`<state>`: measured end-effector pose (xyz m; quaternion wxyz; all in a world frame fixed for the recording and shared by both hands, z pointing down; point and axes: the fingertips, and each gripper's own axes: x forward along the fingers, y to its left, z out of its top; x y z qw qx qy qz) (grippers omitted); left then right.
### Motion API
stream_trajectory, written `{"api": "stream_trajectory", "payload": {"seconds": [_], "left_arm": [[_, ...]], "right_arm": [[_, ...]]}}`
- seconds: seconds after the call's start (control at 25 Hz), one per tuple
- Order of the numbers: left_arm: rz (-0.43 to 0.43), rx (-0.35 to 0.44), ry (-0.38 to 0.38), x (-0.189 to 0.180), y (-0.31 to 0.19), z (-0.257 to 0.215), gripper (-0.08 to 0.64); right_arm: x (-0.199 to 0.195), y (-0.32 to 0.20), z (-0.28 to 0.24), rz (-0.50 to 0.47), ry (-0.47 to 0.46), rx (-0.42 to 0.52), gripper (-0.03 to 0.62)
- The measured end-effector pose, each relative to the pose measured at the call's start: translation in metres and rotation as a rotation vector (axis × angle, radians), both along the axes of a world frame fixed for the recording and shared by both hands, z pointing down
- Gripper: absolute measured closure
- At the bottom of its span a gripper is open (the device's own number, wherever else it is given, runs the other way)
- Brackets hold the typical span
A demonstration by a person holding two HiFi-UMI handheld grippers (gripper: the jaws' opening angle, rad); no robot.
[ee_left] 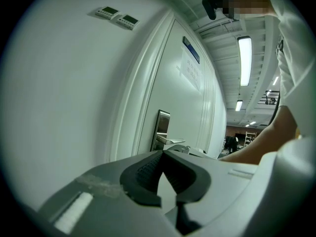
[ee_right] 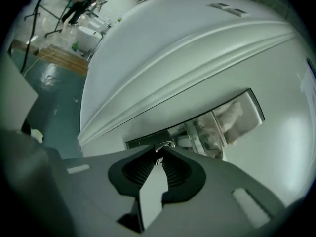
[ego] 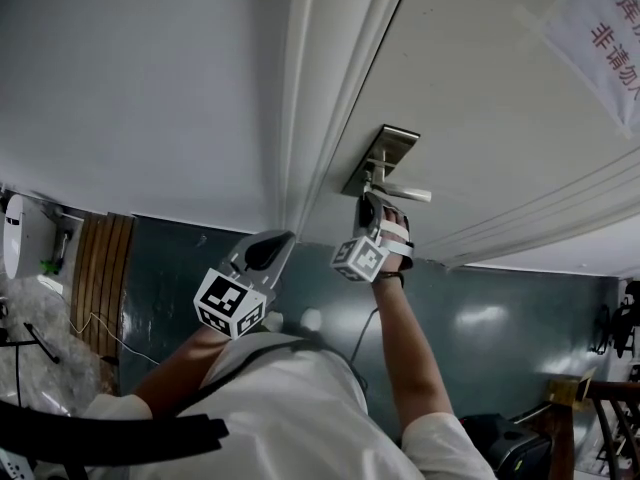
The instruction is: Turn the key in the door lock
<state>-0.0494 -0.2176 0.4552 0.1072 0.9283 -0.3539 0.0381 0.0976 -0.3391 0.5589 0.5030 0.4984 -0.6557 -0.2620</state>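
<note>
A white door (ego: pixel 480 98) carries a steel lock plate (ego: pixel 380 158) with a lever handle (ego: pixel 405 194). My right gripper (ego: pixel 368 206) is at the plate just below the handle. In the right gripper view its tips (ee_right: pixel 159 151) pinch a small silvery key (ee_right: pixel 158 157) that sits in the lock cylinder (ee_right: pixel 167 144) on the plate (ee_right: pixel 232 117). My left gripper (ego: pixel 281 238) hangs by the door frame, away from the lock, its jaws (ee_left: pixel 163 153) shut with nothing between them. From there the plate (ee_left: pixel 162 125) and handle (ee_left: pixel 171 141) show ahead.
A paper notice (ego: pixel 605 28) hangs on the door at the upper right. The moulded door frame (ego: pixel 310 98) and a white wall (ego: pixel 130 78) lie to the left, with two small wall panels (ee_left: pixel 118 17). Wooden boards (ego: pixel 100 268) rest on the green floor.
</note>
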Motion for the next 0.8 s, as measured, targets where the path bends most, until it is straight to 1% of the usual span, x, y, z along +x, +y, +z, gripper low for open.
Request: {"api": "stream_trajectory", "payload": {"seconds": [0.08, 0.16, 0.28, 0.36, 0.44, 0.68, 0.8], "left_arm": [[0.002, 0.002, 0.003, 0.001, 0.001, -0.001, 0.555], [0.002, 0.002, 0.004, 0.001, 0.002, -0.001, 0.555], [0.005, 0.004, 0.005, 0.004, 0.005, -0.001, 0.555], [0.008, 0.004, 0.006, 0.006, 0.007, -0.001, 0.555], [0.01, 0.006, 0.006, 0.009, 0.009, -0.001, 0.555], [0.014, 0.015, 0.004, 0.017, 0.013, -0.005, 0.555], [0.013, 0.018, 0.001, 0.02, 0.015, -0.006, 0.555]], "right_arm": [[0.0, 0.001, 0.004, -0.034, 0.093, -0.015, 0.535], [-0.002, 0.002, 0.001, -0.069, 0.167, -0.011, 0.534], [-0.003, 0.002, -0.002, -0.113, 0.268, -0.002, 0.531], [-0.003, 0.002, 0.0, -0.133, 0.315, -0.009, 0.528], [-0.003, 0.002, 0.001, -0.137, 0.325, -0.017, 0.525], [-0.003, 0.001, -0.001, -0.111, 0.255, -0.027, 0.52], [-0.002, 0.002, -0.003, -0.114, 0.252, -0.028, 0.518]]}}
